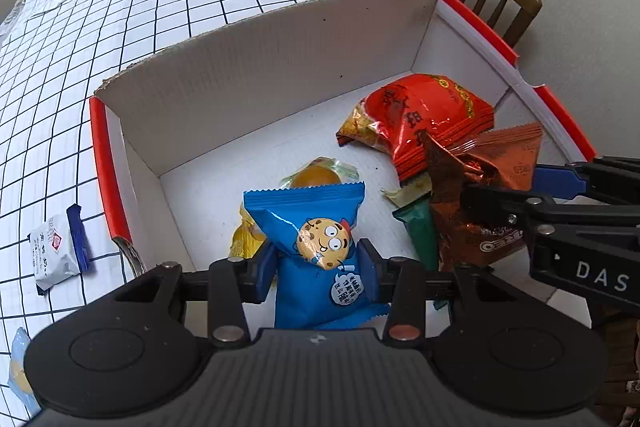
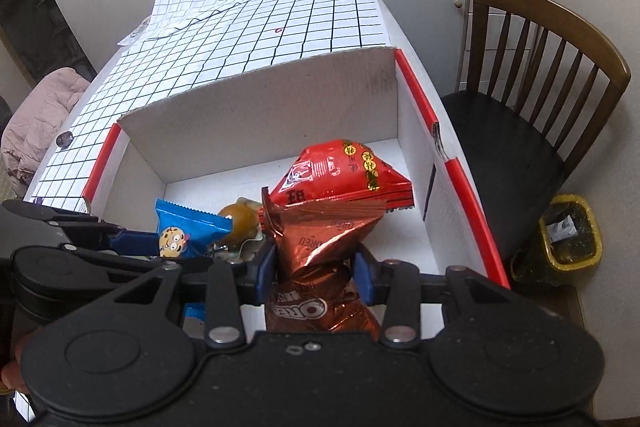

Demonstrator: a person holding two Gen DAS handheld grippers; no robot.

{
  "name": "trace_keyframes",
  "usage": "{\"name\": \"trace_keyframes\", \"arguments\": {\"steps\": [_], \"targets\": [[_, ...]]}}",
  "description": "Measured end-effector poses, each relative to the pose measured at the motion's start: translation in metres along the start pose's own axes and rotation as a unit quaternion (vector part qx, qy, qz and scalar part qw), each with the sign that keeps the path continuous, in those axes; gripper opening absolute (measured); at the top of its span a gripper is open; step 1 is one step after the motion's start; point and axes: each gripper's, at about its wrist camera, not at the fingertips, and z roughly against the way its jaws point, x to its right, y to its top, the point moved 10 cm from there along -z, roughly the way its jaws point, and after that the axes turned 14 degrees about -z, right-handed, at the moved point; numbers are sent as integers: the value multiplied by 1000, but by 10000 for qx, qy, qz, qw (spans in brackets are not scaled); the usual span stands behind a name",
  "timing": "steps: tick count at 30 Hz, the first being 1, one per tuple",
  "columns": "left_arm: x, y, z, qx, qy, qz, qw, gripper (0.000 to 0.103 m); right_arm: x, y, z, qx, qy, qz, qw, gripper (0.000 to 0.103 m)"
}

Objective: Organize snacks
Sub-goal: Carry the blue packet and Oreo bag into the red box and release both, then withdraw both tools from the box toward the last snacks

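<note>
**Mia:** What is the left gripper (image 1: 320,267) doing?

**Dad:** It is squeezing a shiny blue cookie packet with a cartoon cookie face (image 1: 316,251). The packet is over the white cardboard box with red edges (image 1: 260,67), low and near the front.

**Mia:** And the right gripper (image 2: 316,267)?

**Dad:** It is pinching a crinkly copper-brown Oreo packet (image 2: 320,259), also over the box, just beside the blue one.

**Mia:** What is in the box already?

**Dad:** A shiny red snack bag (image 1: 424,119) lies at the back right. A clear wrapper with a round yellow cake (image 1: 316,175) sits behind the blue packet. A dark green wrapped bar (image 1: 420,235) lies by the brown one.

**Mia:** So is the job done?

**Dad:** Not yet, I think. Both held packets must be let go first. And on the white tablecloth with black squares (image 1: 160,7), outside the box, a small white and dark blue packet (image 1: 60,251) waits. A pale blue packet (image 1: 18,367) peeks in at the corner too.

**Mia:** So more than half done?

**Dad:** It looks so.
</note>
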Motion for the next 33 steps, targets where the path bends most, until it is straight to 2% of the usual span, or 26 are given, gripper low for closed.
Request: {"name": "trace_keyframes", "arguments": {"steps": [3, 6, 12, 15, 18, 22, 24, 31, 33], "targets": [[4, 1, 4, 60, -4, -72, 10000, 43, 2, -2, 3, -21, -11, -53, 10000, 44], [5, 0, 11, 127, -38, -75, 9999, 51, 2, -3, 7, -15, -13, -96, 10000, 49], [7, -3, 28, 342, -59, -86, 9994, 51, -5, -5, 23, 76, 65, -49, 9999, 57], [5, -4, 40, 480, -42, -64, 9988, 56, -10, -6, 33, 150, 126, -9, 9998, 61], [0, -6, 55, 647, -47, -40, 9979, 56, -17, -5, 45, 227, 223, 11, 9995, 64], [-9, -9, 76, 857, -33, 20, 9963, 58, -30, -4, 61, 354, 377, 68, 9986, 71], [-14, -11, 85, 931, -7, 50, 9956, 62, -39, -4, 69, 437, 466, 145, 9979, 82], [-32, -24, 111, 1184, 22, 152, 9928, 63, -72, -7, 87, 585, 727, 397, 9948, 86], [-40, -28, 119, 1258, 56, 204, 9918, 67, -82, -8, 91, 642, 780, 475, 9937, 92]]}}
